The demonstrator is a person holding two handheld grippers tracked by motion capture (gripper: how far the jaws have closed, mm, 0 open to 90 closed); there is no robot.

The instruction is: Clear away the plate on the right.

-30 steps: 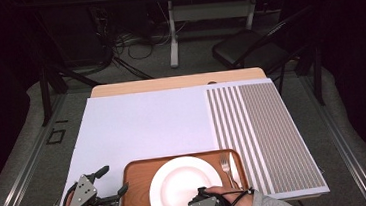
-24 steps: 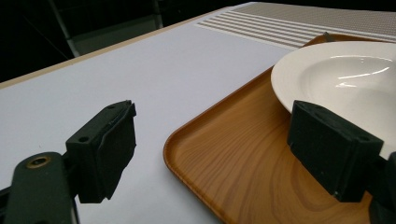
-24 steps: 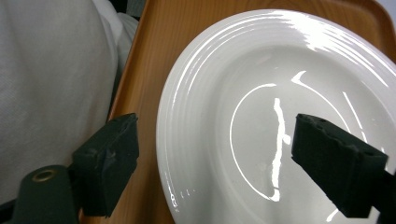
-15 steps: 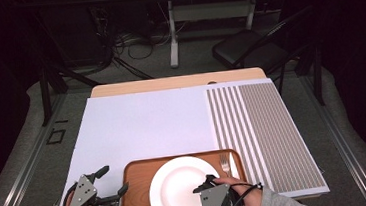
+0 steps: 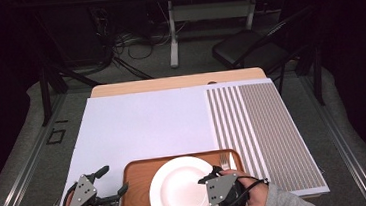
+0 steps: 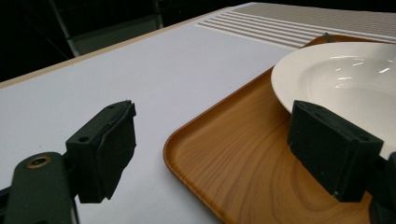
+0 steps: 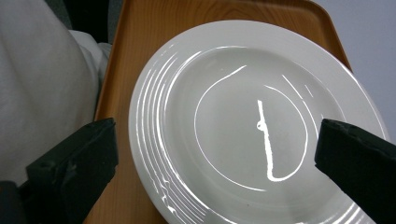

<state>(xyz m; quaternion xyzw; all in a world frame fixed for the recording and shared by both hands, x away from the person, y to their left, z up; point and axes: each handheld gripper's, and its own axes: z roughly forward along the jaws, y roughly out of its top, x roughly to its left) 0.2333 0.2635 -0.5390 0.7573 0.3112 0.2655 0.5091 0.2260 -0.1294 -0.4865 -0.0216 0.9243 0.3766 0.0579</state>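
Note:
A white plate (image 5: 181, 193) sits on a wooden tray (image 5: 136, 173) at the table's near edge. A fork (image 5: 223, 158) and a knife (image 5: 232, 160) lie on the tray just right of the plate. My right gripper (image 5: 209, 176) hovers over the plate's right rim. Its jaws have just been opening and now stand wide, and nothing is between them. In the right gripper view the plate (image 7: 233, 116) lies below the right gripper (image 7: 215, 163). My left gripper (image 5: 113, 179) is open at the tray's left edge. The left gripper (image 6: 215, 154) straddles the tray (image 6: 224, 154) corner, one pad over the mat.
The tray rests on a white mat (image 5: 143, 126), with a grey striped placemat (image 5: 258, 126) to its right. Beyond the far table edge are a black chair (image 5: 246, 47) and floor cables (image 5: 125, 43). White clothing (image 7: 42, 84) lies beside the tray in the right gripper view.
My right gripper has lifted and shifted a little to the right and farther up the picture, over the plate's right side. The left gripper has stayed where it was.

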